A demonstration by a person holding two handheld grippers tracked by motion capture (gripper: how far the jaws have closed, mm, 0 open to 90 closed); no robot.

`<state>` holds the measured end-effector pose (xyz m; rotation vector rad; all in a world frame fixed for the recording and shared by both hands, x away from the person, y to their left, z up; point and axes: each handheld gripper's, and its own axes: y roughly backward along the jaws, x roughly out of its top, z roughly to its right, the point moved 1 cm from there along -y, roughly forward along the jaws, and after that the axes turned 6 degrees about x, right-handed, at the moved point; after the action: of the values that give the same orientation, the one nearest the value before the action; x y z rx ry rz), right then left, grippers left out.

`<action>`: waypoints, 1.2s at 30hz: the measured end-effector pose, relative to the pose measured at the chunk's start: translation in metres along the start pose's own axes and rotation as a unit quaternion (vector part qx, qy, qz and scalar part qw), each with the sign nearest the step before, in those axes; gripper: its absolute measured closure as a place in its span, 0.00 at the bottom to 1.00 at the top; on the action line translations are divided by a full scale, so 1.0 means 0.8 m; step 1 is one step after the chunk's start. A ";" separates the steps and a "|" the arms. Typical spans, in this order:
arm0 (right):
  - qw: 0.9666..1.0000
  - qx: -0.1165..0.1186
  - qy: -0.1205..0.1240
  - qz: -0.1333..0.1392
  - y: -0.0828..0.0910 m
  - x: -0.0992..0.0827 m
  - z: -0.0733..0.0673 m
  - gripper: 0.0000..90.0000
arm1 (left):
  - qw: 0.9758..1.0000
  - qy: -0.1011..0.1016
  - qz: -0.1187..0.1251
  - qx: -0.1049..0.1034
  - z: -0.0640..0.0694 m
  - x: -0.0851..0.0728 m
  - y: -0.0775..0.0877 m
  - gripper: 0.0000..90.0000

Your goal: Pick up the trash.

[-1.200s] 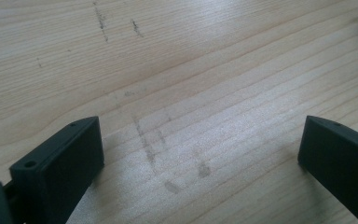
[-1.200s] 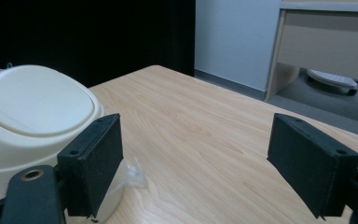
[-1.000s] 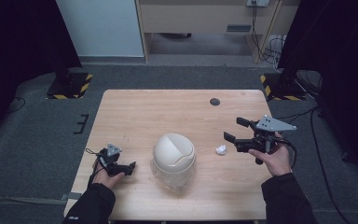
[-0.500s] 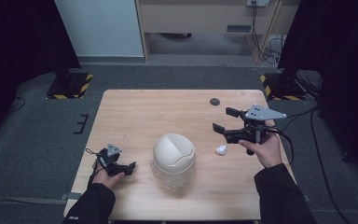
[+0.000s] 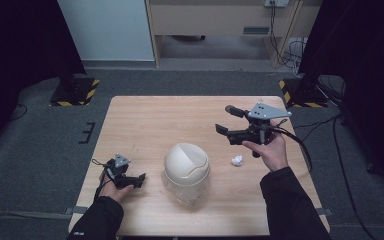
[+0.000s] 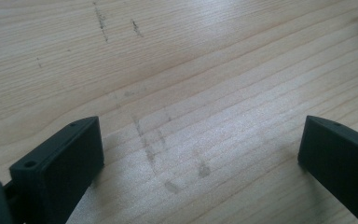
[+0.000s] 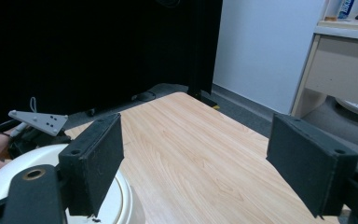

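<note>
We hold the right claw (image 5: 226,120) up above the bench (image 5: 150,125), over its right half, its jaws spread wide with nothing between them. The right hand (image 5: 270,150) grips it from below, and the grey plate sits on top. Just in front of that hand, a small crumpled paper ball (image 5: 237,160) lies on the wood, below the claw and apart from it, a little to the right of the white bin (image 5: 186,167). The bin stands near the front middle of the bench with its domed swing lid on.

From the right gripper view we look across the bench between the two black pads, the bin's white top (image 7: 121,205) low at the left and the left claw (image 7: 32,130) beyond it.

Down at the front left, we rest the left claw (image 5: 141,178) low on the bench, well apart from the bin. Its own view shows the jaws open too, bare wood grain between them.

A small dark disc (image 5: 231,107) lies near the far right edge.
</note>
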<state>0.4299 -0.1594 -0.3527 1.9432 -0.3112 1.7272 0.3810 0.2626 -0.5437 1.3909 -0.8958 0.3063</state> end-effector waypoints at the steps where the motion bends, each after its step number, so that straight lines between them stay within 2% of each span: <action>1: 1.000 0.004 -0.001 -0.001 -0.007 -0.001 -0.001 0.21 | 1.000 0.000 0.000 0.000 0.000 0.000 0.000 0.00; 6: 1.000 0.016 -0.002 -0.009 -0.021 -0.007 -0.006 0.22 | 1.000 0.000 0.000 0.000 0.000 0.000 0.000 0.00; 10: 0.999 0.021 0.003 -0.029 -0.035 -0.017 -0.011 0.23 | 1.000 0.000 0.000 0.000 0.000 0.000 0.000 0.00; 13: 0.999 0.035 0.001 -0.039 -0.044 -0.025 -0.017 0.23 | 1.000 0.000 0.000 0.000 0.000 0.000 0.000 0.00; 14: 0.998 0.047 0.002 -0.046 -0.050 -0.031 -0.022 0.25 | 1.000 0.000 0.000 0.000 0.000 0.000 0.000 0.00; 15: 0.998 0.047 0.002 -0.046 -0.050 -0.031 -0.022 0.25 | 1.000 0.000 0.000 0.000 0.000 0.000 0.000 0.00; 16: 0.997 0.056 0.004 -0.060 -0.055 -0.037 -0.026 0.25 | 1.000 0.000 0.000 0.000 0.000 0.000 0.000 0.00; 18: 0.996 0.057 0.005 -0.068 -0.057 -0.040 -0.027 0.25 | 1.000 0.000 0.000 0.000 0.000 0.000 0.000 0.00; 19: 0.995 0.058 0.009 -0.085 -0.062 -0.045 -0.030 0.26 | 1.000 0.000 0.000 0.000 0.000 0.000 0.000 0.00; 20: 0.994 0.058 0.009 -0.090 -0.063 -0.047 -0.030 0.26 | 1.000 0.000 0.000 0.000 0.000 0.000 0.000 0.00; 36: 0.989 0.073 0.015 -0.130 -0.079 -0.067 -0.040 0.27 | 1.000 0.000 0.000 0.001 0.000 0.000 0.000 0.00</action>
<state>0.4254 -0.0985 -0.4170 1.9587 0.0800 1.6432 0.3809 0.2624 -0.5437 1.3927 -0.8947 0.3078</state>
